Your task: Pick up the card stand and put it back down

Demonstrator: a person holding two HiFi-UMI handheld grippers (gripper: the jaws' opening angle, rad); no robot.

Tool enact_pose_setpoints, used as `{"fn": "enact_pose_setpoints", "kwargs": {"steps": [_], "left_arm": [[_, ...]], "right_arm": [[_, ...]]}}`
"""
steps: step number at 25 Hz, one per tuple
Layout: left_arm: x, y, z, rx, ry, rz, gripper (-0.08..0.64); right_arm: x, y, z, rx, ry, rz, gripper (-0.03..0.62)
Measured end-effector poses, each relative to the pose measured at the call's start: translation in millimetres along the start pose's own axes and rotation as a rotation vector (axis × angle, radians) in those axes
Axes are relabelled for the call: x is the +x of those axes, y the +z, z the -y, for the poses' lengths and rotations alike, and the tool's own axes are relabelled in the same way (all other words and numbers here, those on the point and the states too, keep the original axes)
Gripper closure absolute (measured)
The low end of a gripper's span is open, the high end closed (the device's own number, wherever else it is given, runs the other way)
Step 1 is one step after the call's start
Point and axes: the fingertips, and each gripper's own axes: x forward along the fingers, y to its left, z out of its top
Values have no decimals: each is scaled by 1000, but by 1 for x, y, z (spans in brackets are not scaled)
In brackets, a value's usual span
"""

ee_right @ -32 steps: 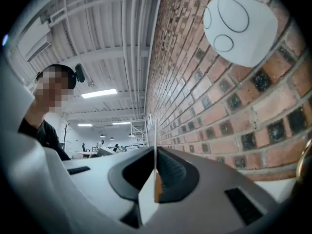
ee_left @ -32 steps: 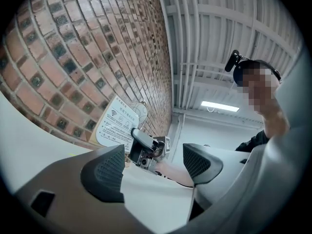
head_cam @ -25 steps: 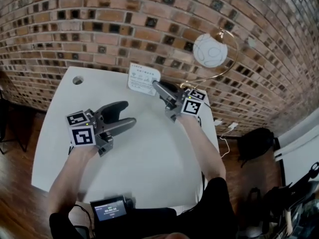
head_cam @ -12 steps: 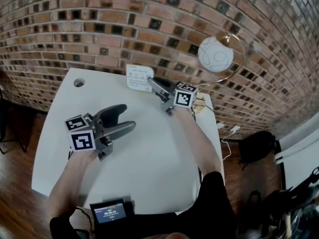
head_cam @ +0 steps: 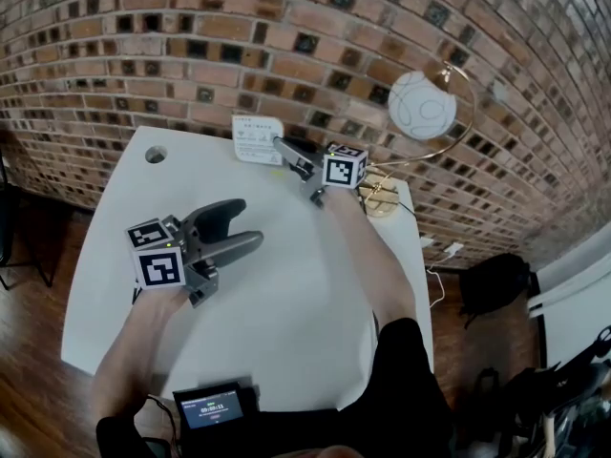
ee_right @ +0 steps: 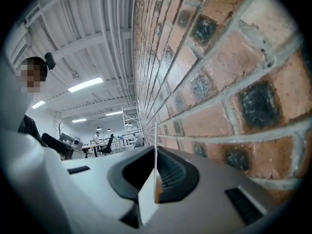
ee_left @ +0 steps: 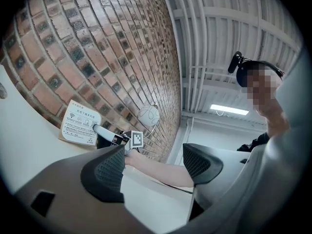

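Brick wall (head_cam: 191, 55) behind a white surface (head_cam: 286, 332). Head view: right tool (head_cam: 280, 146) is clamped on the card stand (head_cam: 256, 139) at the surface's far edge, just beside the wall. Left tool (head_cam: 243, 225) has jaws apart, empty, well apart from the stand. Left gripper view: nothing between its pads; the stand's base is low by the surface, contact unclear. Right gripper view: the card's thin edge is pinched between closed jaws. Best handling, I judge: lower straight, hold the card upright, release only once the base sits flat.

The white table (head_cam: 286, 322) carries a gold lamp base (head_cam: 380, 203) near its far edge, to the right of the right gripper's fingers (head_cam: 296, 160). A round hole (head_cam: 156, 154) sits in the far corner, well beyond the left gripper's fingers (head_cam: 221, 215). The card stand (head_cam: 256, 139) is clamped between the right fingers; whether it touches the tabletop is unclear.
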Motion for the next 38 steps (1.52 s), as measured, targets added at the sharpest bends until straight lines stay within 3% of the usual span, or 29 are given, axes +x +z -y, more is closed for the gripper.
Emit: {"fn": "enact_pose_setpoints", "kwargs": {"steps": [4, 7, 18, 31, 38], "left_arm": [[0, -1, 0, -3, -2, -3, 187], [0, -2, -1, -9, -2, -3, 187], [0, -2, 0, -12, -4, -4, 187], [-1, 0, 2, -21, -13, -4, 187], [-1, 1, 4, -22, -16, -3, 187]], "right_arm": [[4, -1, 2, -25, 38, -27, 562], [3, -9, 10, -79, -2, -87, 551], [-1, -20, 33, -105, -194, -194, 490], [-14, -33, 40, -115, -322, -309, 466], [-14, -35, 41, -130, -343, -328, 468]]}}
